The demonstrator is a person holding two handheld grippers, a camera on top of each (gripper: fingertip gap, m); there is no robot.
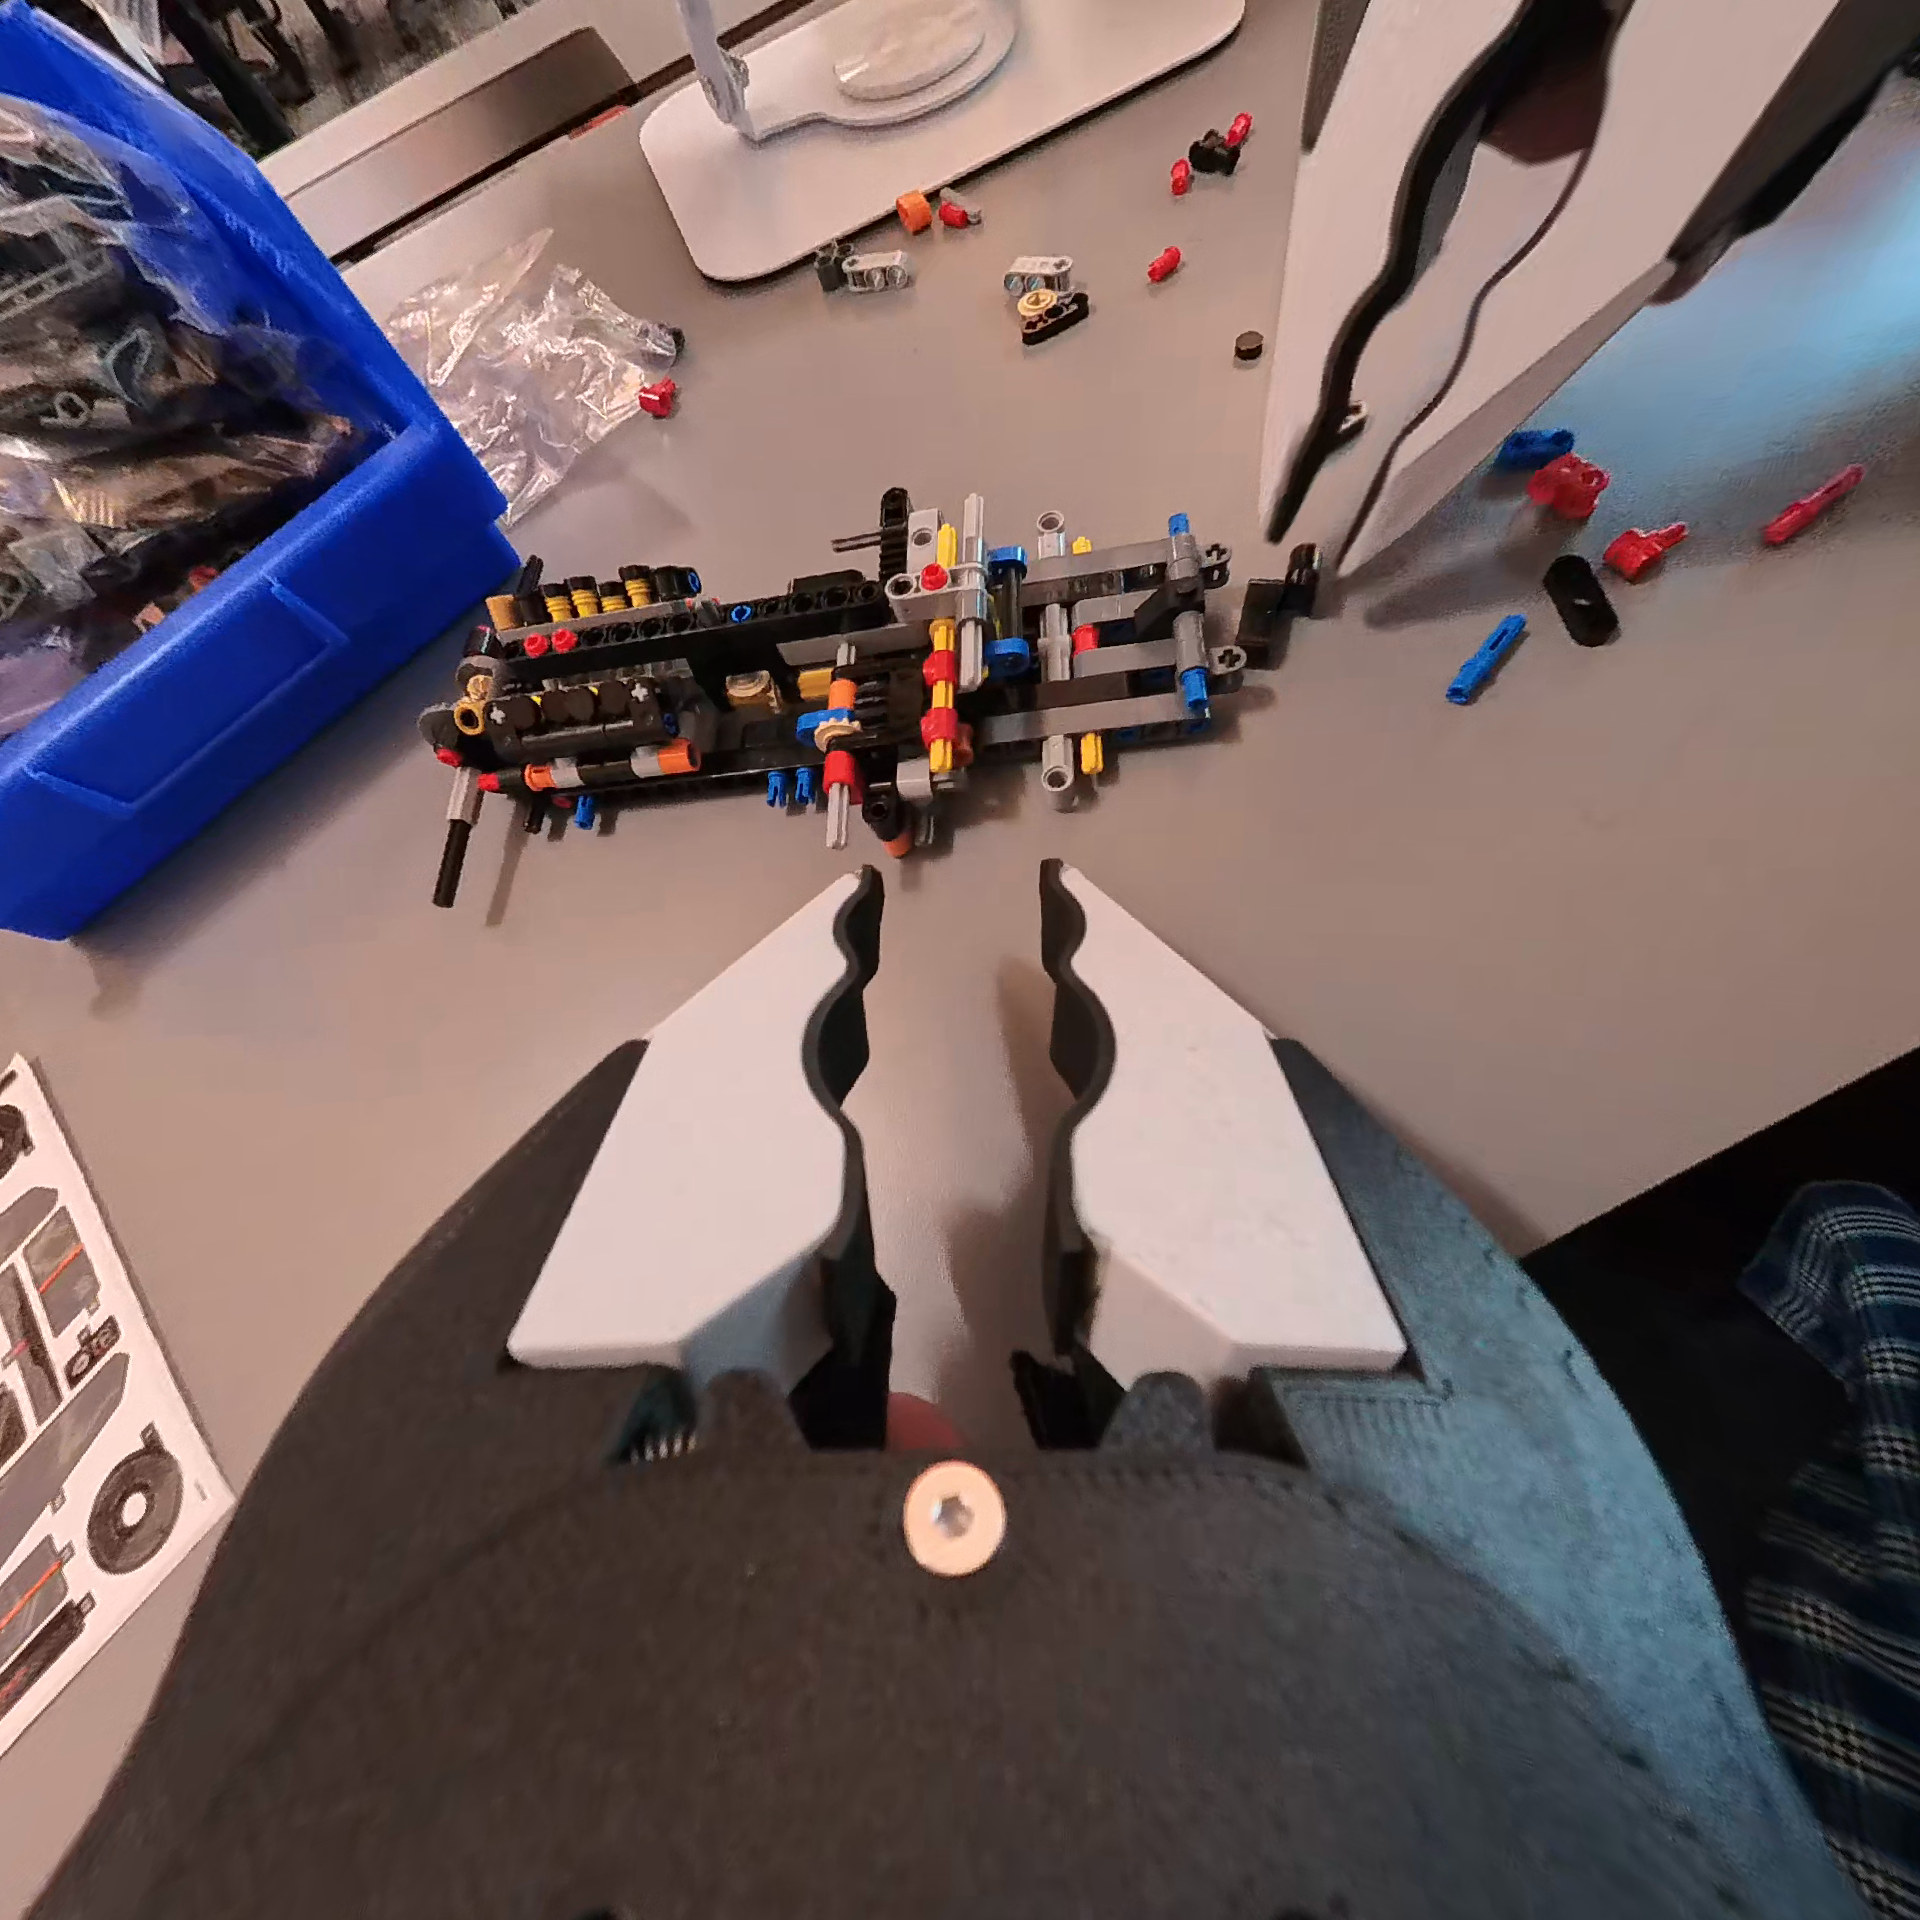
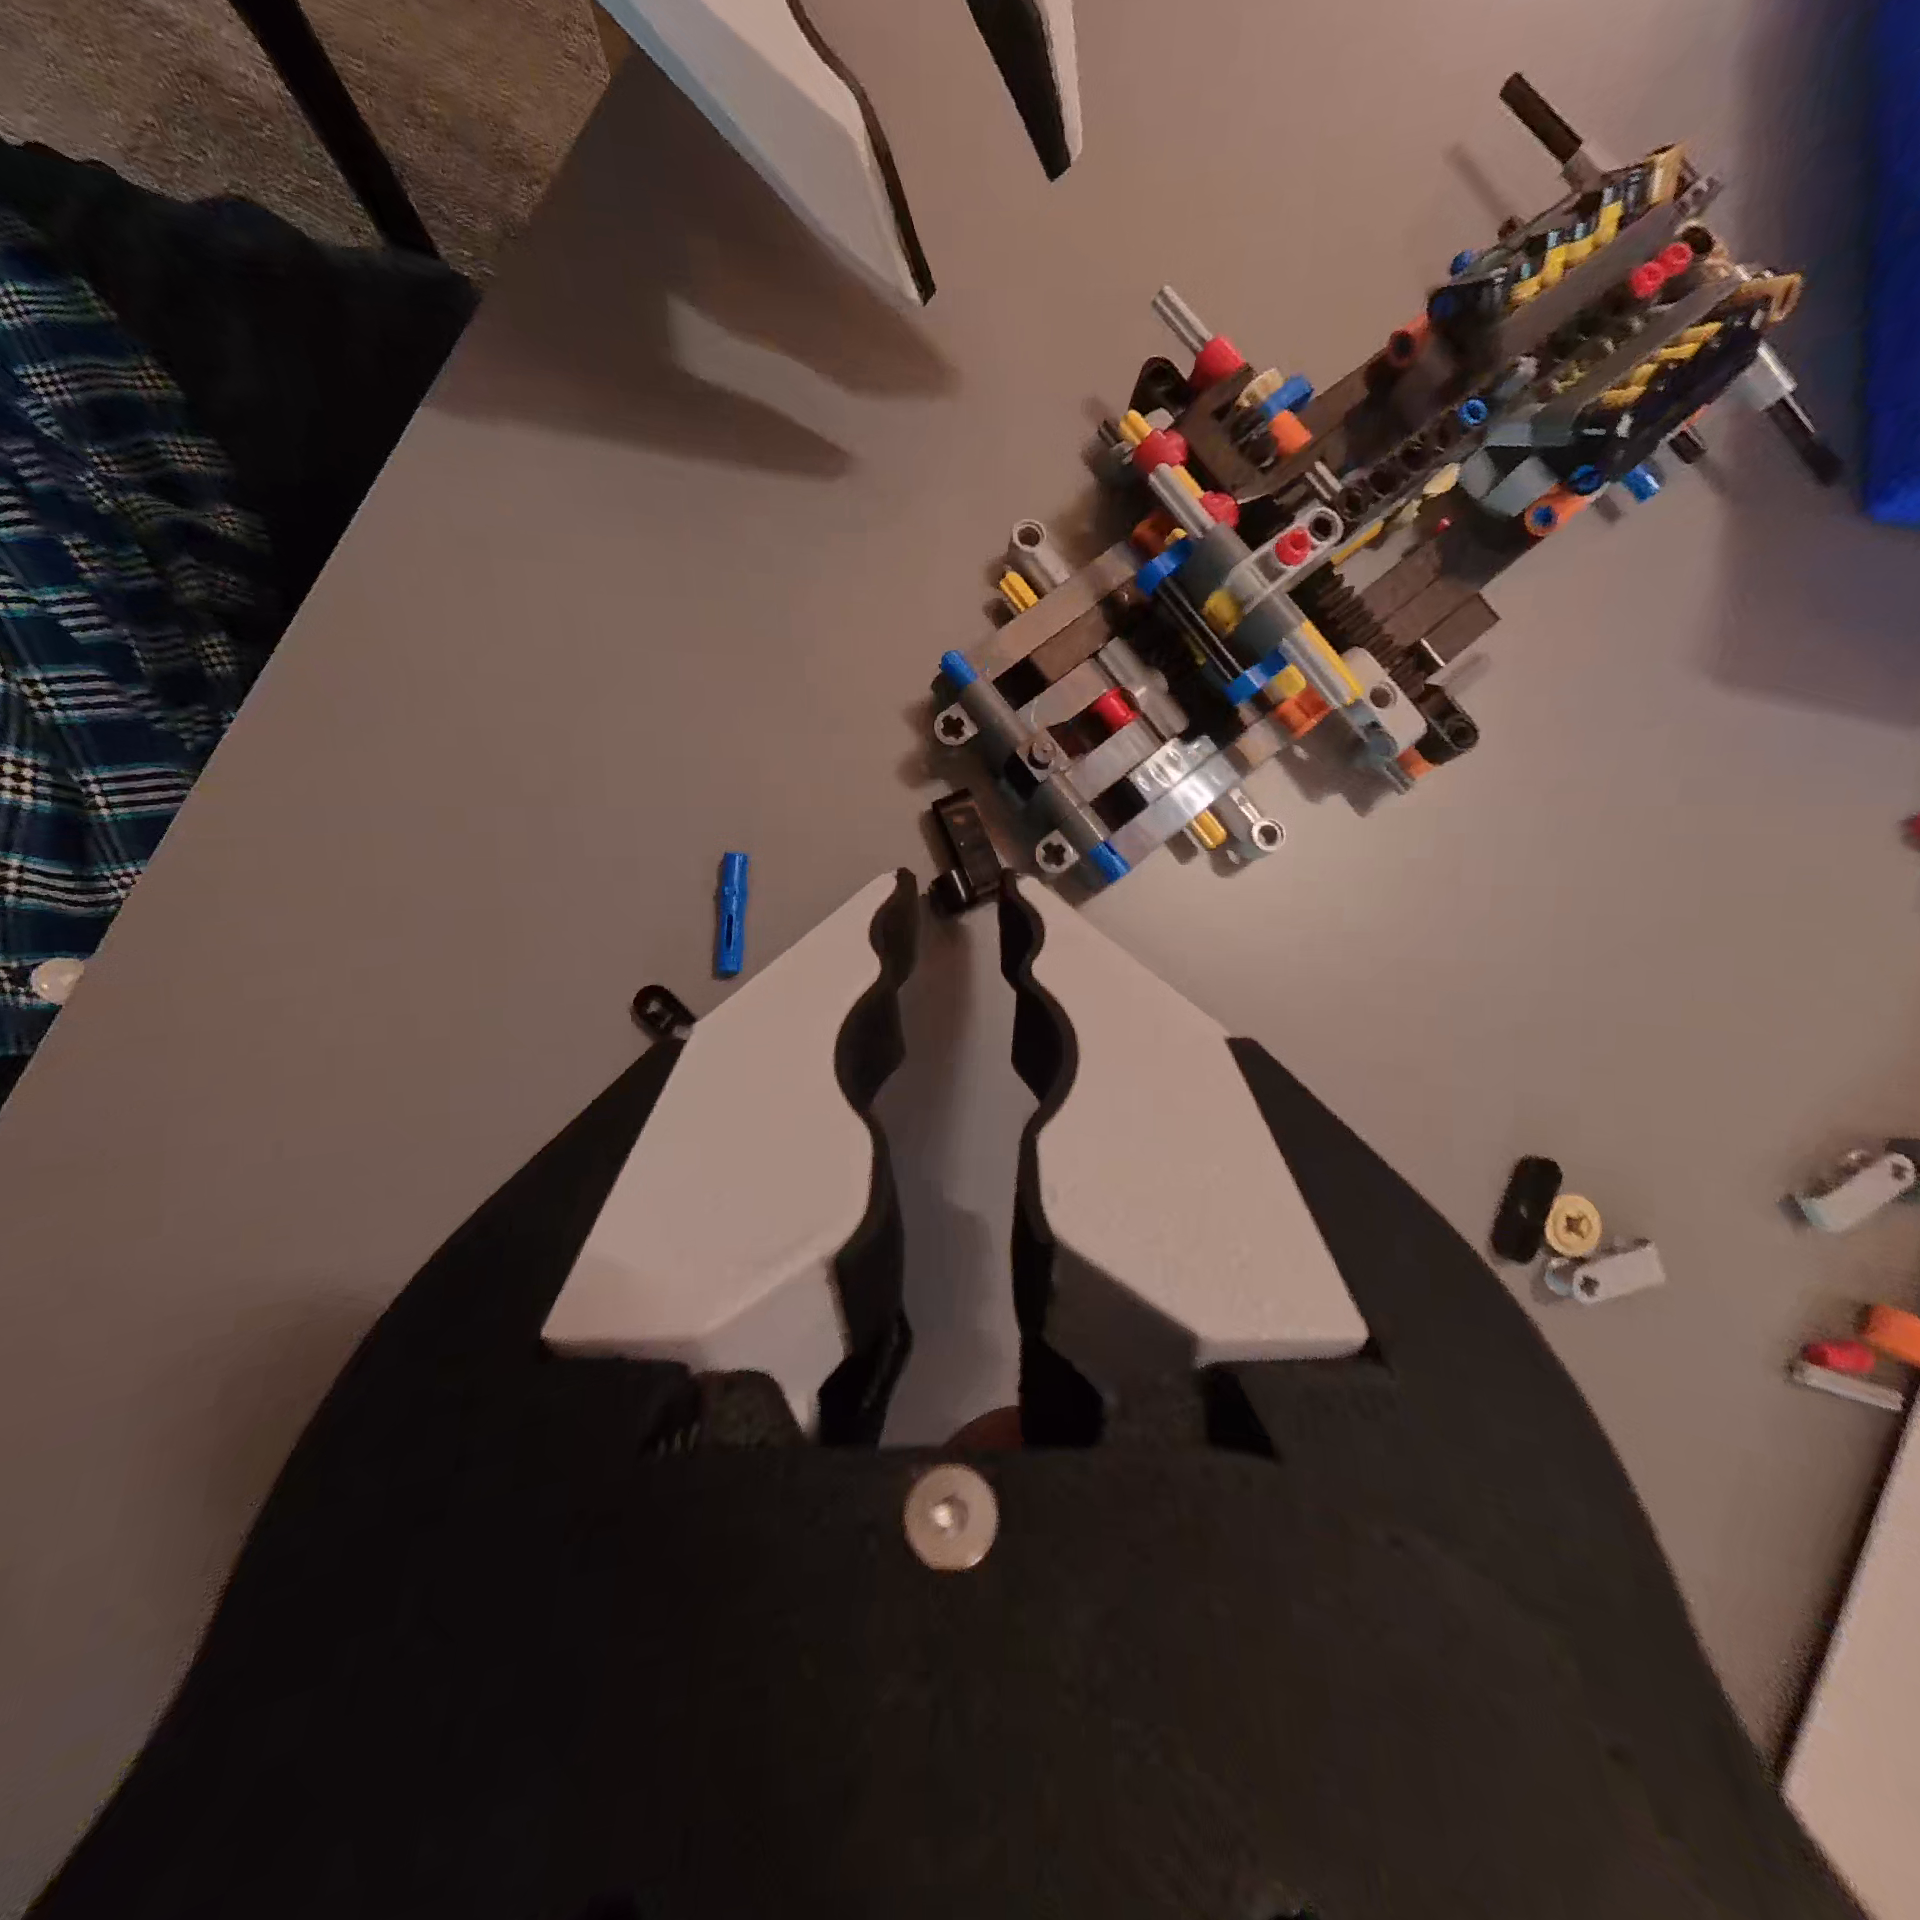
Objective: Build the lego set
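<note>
A long, partly built lego technic assembly (image 1: 831, 665) of black and grey beams with yellow, red and blue pins lies on the grey table; it also shows in the right wrist view (image 2: 1351, 540). My left gripper (image 1: 961, 883) is open and empty, its tips just short of the assembly's near side. My right gripper (image 2: 958, 885) is narrowly open at the assembly's right end. Its tips sit on either side of a small black piece (image 2: 961, 836) lying on the table; I cannot tell whether they touch it. The right gripper also shows in the left wrist view (image 1: 1307, 540).
A blue bin (image 1: 208, 623) of bagged parts stands left, with a clear bag (image 1: 520, 353) behind it. A monitor stand base (image 1: 831, 135) is at the back. Loose red pieces (image 1: 1569, 483), a blue pin (image 2: 730, 914) and a printed sheet (image 1: 73, 1403) lie around.
</note>
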